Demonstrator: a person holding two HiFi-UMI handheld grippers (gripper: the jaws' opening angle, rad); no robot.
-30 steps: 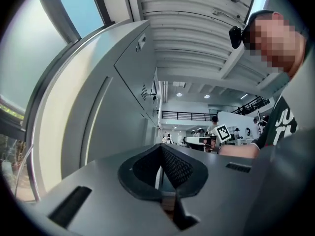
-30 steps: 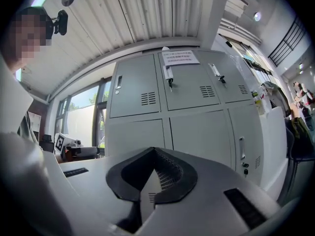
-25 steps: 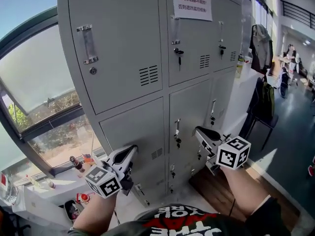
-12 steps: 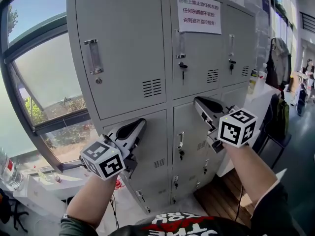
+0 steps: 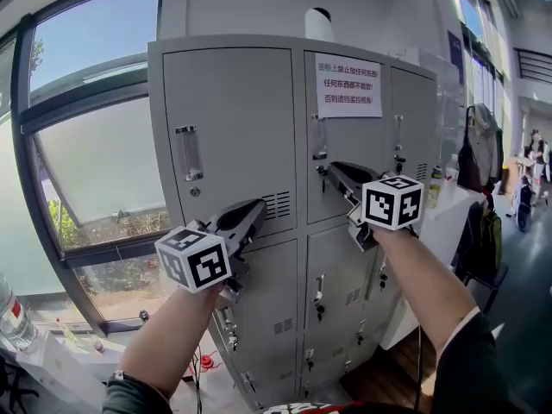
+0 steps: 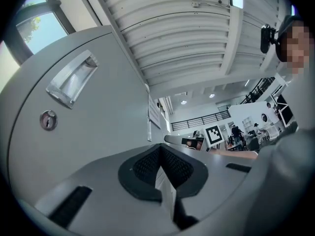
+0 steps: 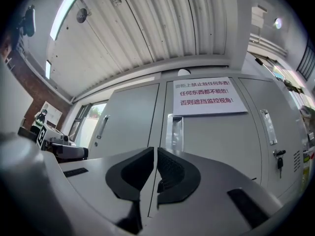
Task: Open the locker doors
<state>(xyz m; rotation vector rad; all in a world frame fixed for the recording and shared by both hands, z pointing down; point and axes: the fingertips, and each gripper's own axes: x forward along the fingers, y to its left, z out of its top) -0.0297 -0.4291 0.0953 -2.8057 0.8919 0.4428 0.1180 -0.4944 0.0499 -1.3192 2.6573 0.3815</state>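
The grey locker bank (image 5: 259,119) has all its doors closed. The top left door has a handle (image 5: 187,152) over a round lock (image 5: 195,191). The top middle door carries a handle (image 5: 319,136) and a white paper sign (image 5: 348,84). My left gripper (image 5: 252,211) is shut and empty, at the bottom edge of the top left door; its own view shows that handle (image 6: 71,77) and lock (image 6: 47,120) up to the left of its tip (image 6: 160,150). My right gripper (image 5: 332,172) is shut and empty, just below the middle handle (image 7: 173,129), which lies straight beyond its tip (image 7: 156,151).
A big window (image 5: 86,145) runs along the left, with a bottle (image 5: 10,317) on the ledge below. Keys hang in the lower doors (image 5: 320,304). A white cylinder (image 5: 320,24) stands on the locker top. A jacket (image 5: 479,153) hangs at the right, people farther off.
Both grippers have risen from the lower row of doors to the top row. The head view has tilted up with them. Jaws look the same.
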